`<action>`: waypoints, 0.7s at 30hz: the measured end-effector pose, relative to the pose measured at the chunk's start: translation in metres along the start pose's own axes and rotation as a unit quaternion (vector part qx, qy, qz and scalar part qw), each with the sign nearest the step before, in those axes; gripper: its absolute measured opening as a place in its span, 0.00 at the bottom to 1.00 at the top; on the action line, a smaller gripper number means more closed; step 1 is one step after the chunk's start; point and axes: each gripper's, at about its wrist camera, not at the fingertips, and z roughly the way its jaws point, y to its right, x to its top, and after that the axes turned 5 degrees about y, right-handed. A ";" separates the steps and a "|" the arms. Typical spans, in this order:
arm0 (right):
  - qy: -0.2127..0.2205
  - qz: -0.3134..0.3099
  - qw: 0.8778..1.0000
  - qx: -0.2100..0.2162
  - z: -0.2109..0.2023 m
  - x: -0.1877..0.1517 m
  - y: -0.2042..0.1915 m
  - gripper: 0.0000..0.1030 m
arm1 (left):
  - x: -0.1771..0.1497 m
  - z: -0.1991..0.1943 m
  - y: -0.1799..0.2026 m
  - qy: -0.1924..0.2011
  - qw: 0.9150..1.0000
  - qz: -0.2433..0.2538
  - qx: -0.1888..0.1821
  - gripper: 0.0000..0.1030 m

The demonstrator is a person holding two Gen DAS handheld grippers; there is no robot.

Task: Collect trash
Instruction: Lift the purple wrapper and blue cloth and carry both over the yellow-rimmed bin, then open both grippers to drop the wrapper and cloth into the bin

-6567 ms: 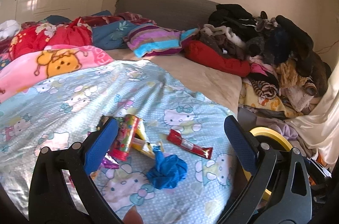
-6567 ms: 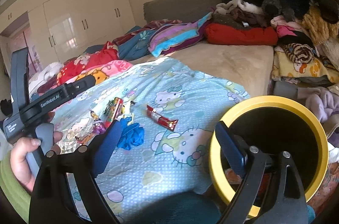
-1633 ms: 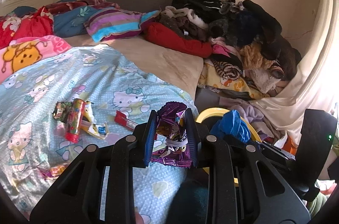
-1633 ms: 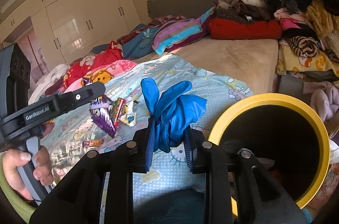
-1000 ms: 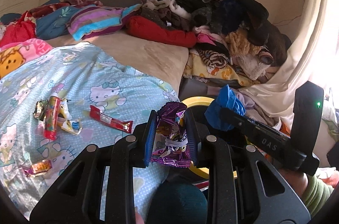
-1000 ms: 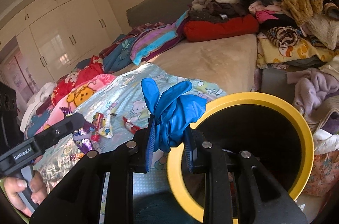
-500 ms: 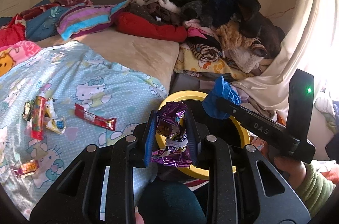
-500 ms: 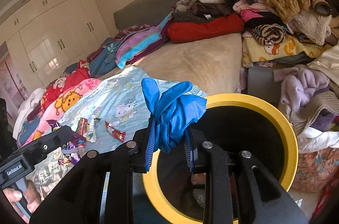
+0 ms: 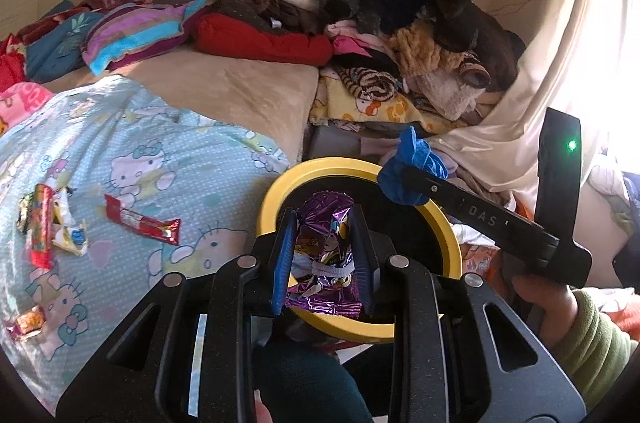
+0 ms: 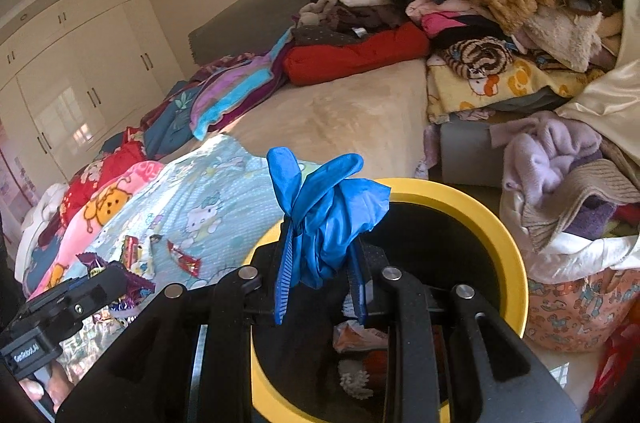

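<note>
Two grippers each hold a bit of trash over the round black bin w/ a yellow rim, which stands on the floor just beside the bed.

Far left on the light blue cartoon-cat bed sheet lie more wrappers: a small orange candy wrapper near the edge, then a red and yellow snack tube w/ torn wrappers, then a long red snack bar wrapper.

Next comes the left gripper. Its blue pads are shut tight on a shiny purple foil snack wrapper, held up in front of the bin's mouth.

Right of it is the right gripper, held by a hand in a green sleeve. Its jaws are pinched on a crumpled blue rubber glove, & the glove's fingers stick up above the pads. It hangs over the bin's rim. Some trash lies at the bottom of the bin.

Behind, a big pile of clothes sits on the bed.
</note>
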 end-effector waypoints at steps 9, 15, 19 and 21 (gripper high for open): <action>-0.006 0.014 1.000 -0.020 0.005 -0.002 0.020 0.24 | -0.002 0.023 0.014 -0.016 1.000 0.016 -0.010 0.20; -0.017 0.019 0.999 -0.032 0.011 -0.007 0.029 0.24 | -0.007 0.038 0.015 -0.029 0.999 0.016 -0.013 0.20; -0.025 0.020 0.999 -0.036 0.015 -0.009 0.033 0.24 | -0.007 0.049 0.015 -0.036 0.999 0.015 -0.015 0.20; -0.028 0.020 0.999 -0.037 0.016 -0.010 0.035 0.24 | -0.007 0.054 0.015 -0.039 0.999 0.014 -0.015 0.20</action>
